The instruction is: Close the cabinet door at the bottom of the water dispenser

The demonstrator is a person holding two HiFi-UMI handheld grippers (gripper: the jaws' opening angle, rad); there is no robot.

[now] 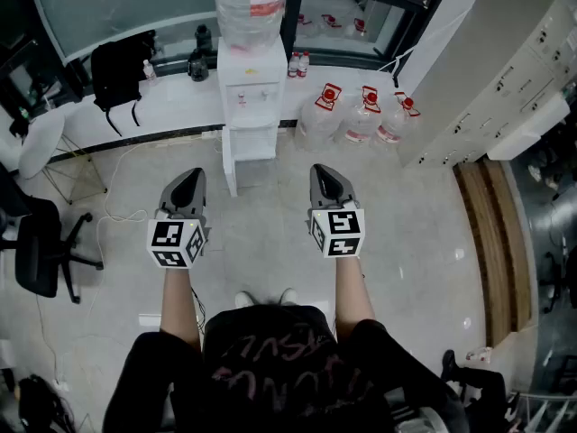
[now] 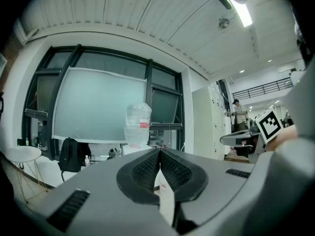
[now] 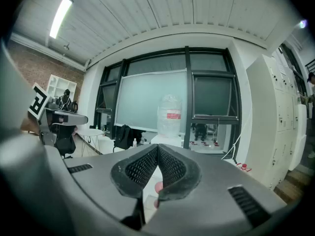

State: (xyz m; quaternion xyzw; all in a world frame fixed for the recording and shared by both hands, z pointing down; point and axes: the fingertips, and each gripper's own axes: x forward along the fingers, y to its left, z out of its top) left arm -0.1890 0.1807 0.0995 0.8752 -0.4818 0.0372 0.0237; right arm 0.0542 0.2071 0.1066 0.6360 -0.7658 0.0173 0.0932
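Observation:
A white water dispenser (image 1: 248,88) stands against the window ledge, with a clear bottle (image 1: 251,7) on top. Its bottom cabinet door (image 1: 229,163) hangs open, swung out toward me on the left of the open compartment (image 1: 255,142). My left gripper (image 1: 191,179) and right gripper (image 1: 323,173) are held side by side above the floor, short of the dispenser. Both are shut and hold nothing. In the left gripper view the left gripper (image 2: 159,151) points at the bottle (image 2: 138,124). In the right gripper view the right gripper (image 3: 158,149) points at the bottle (image 3: 169,114) too.
Several full water jugs (image 1: 361,115) sit on the floor right of the dispenser, beside tall white lockers (image 1: 505,79). A black backpack (image 1: 122,66) rests on the ledge to the left. An office chair (image 1: 41,251) and floor cables lie at the left.

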